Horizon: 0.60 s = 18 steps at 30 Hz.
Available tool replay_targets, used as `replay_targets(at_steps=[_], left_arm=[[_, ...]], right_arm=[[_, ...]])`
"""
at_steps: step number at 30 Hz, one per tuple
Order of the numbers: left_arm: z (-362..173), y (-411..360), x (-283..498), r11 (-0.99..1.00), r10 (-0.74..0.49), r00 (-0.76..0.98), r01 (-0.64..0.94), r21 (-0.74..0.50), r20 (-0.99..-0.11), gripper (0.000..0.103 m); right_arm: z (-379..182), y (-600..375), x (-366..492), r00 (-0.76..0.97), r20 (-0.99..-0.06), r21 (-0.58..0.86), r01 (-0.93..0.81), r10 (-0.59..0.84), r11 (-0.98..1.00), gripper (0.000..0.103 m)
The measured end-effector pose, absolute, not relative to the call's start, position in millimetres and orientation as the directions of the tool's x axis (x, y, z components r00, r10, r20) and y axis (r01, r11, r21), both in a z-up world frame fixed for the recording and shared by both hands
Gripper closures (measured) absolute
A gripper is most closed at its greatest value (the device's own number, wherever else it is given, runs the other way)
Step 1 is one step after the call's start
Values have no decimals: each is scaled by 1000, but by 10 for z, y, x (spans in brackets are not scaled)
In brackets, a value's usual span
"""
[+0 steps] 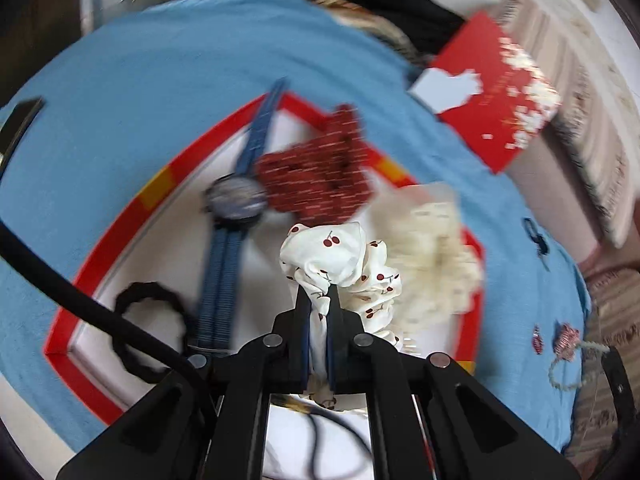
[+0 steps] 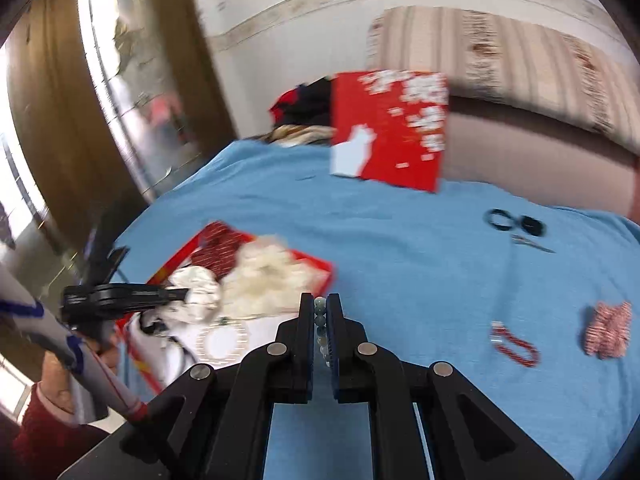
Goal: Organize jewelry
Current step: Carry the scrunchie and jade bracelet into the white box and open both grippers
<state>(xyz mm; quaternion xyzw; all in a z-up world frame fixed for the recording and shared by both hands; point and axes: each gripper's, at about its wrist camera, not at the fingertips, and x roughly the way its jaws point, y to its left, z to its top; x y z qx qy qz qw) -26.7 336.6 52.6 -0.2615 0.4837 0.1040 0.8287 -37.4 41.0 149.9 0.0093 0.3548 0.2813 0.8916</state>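
My left gripper (image 1: 319, 300) is shut on a white cherry-print scrunchie (image 1: 340, 256) and holds it over the red-rimmed white box (image 1: 120, 220). In the box lie a blue watch (image 1: 236, 200), a dark red scrunchie (image 1: 316, 172), a cream scrunchie (image 1: 432, 248) and a black hair tie (image 1: 148, 320). My right gripper (image 2: 320, 304) is shut on a pale bead bracelet (image 2: 320, 320) above the blue cloth, right of the box (image 2: 316, 264). The left gripper (image 2: 176, 294) shows in the right wrist view over the box.
A red box lid (image 2: 388, 128) leans at the back of the blue cloth (image 2: 400, 240). On the cloth to the right lie a red bead bracelet (image 2: 516, 344), a pink-red scrunchie (image 2: 608, 328), black hair ties (image 2: 500, 218) and a hair clip (image 2: 532, 242). Clothes are piled behind.
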Motion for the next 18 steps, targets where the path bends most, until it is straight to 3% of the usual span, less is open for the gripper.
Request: replay_targets(at_steps=[10, 18], left_arm=[[400, 3593, -158, 817, -45, 489, -483, -314, -871, 97], [485, 3467, -122, 839, -48, 495, -452, -304, -868, 95]], right_arm=[[1155, 1411, -340, 436, -697, 281, -565, 569, 776, 97], [727, 1471, -67, 420, -786, 224, -490, 453, 842, 96]])
